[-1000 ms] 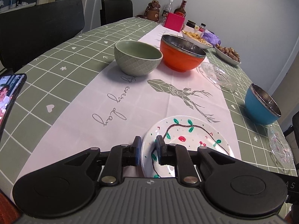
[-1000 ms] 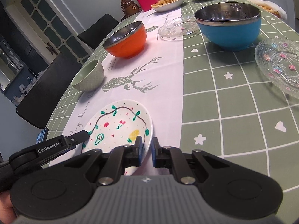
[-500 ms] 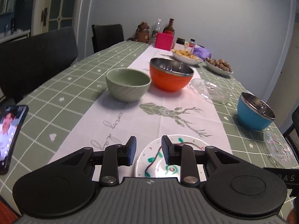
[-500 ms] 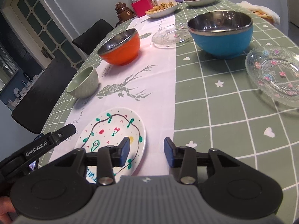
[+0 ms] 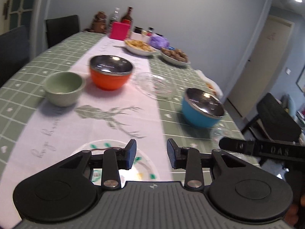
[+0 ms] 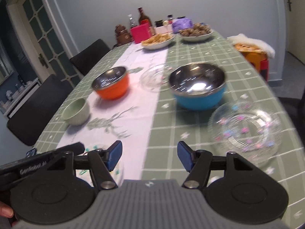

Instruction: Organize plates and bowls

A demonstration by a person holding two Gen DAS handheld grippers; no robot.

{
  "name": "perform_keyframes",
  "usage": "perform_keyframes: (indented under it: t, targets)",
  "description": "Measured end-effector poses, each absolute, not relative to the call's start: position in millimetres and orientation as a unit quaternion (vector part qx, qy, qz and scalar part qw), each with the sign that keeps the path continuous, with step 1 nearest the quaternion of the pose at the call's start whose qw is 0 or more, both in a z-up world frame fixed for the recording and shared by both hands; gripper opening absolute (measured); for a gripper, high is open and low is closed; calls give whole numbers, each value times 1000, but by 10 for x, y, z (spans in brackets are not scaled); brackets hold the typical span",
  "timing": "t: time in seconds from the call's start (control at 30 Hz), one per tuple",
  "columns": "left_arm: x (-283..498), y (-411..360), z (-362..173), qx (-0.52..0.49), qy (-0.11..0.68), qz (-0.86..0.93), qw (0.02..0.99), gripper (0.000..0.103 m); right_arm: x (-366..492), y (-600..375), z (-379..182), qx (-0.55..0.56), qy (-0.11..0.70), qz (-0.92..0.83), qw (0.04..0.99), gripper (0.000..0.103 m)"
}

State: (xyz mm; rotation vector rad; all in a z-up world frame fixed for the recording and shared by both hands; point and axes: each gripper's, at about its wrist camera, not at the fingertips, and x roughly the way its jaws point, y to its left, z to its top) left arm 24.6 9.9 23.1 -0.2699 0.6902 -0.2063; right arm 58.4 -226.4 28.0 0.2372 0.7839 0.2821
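A painted white plate (image 5: 142, 164) lies on the runner near the table's front edge, partly hidden under my left gripper (image 5: 151, 155), whose jaws are opening with nothing between them. My right gripper (image 6: 149, 155) hangs above the tablecloth; its jaws are opening wide and hold nothing. Further back stand a pale green bowl (image 5: 63, 88) (image 6: 77, 111), an orange bowl (image 5: 110, 74) (image 6: 111, 85) and a blue bowl (image 5: 202, 108) (image 6: 198, 87). One clear glass plate (image 6: 246, 131) lies right of my right gripper, another (image 5: 154, 85) (image 6: 154, 77) between the orange and blue bowls.
Two dishes of food (image 6: 159, 40) (image 6: 196, 32), a pink box (image 6: 142, 32) and bottles (image 6: 143, 17) crowd the far end. Dark chairs (image 6: 38, 105) line the left side. An orange stool with a cloth (image 6: 253, 51) stands at the right edge.
Both grippers let go of the painted plate's rim, opened and lifted away from it. The plate stays on the runner. Both views tilted up toward the far end of the table.
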Motion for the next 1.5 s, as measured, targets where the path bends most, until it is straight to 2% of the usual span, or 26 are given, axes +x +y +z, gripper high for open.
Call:
perform_keyframes:
  t: [0.33,0.47,0.6,0.8,1.0,1.1,1.17,1.27,1.5]
  targets:
    - [713,-612,394,-142,363,-197,900,39,1215,-3300,412,166,430,65,885,64]
    - [885,-911,274,-111,383,-198,896,44,1451,-3533,237,134,461,27,877,63]
    - [1098,-1058,33,-115,421,-198,877,45,1597,-3861,-106,178,508,-9,843,52]
    - [1336,-1133,-361,-154,457,-196,854,45,1622,-4008,-303,205,526,-9,825,52]
    - [1475,-1150,-489,-181,469,-186,844,44,1650,-4024,-378,227,532,-4,816,43]
    - [1470,-1198,-502,-175,463,-186,849,35,1662,-4031,-408,235,536,-1,811,37]
    - [1483,-1229,-519,-180,461,-190,848,34,1669,-4031,-418,234,537,-1,811,33]
    - [1490,-1280,-528,-173,461,-192,849,24,1680,-4032,-436,232,539,0,810,26]
    - [1513,-1338,-526,-163,460,-192,851,13,1675,-4071,-466,246,537,2,807,19]
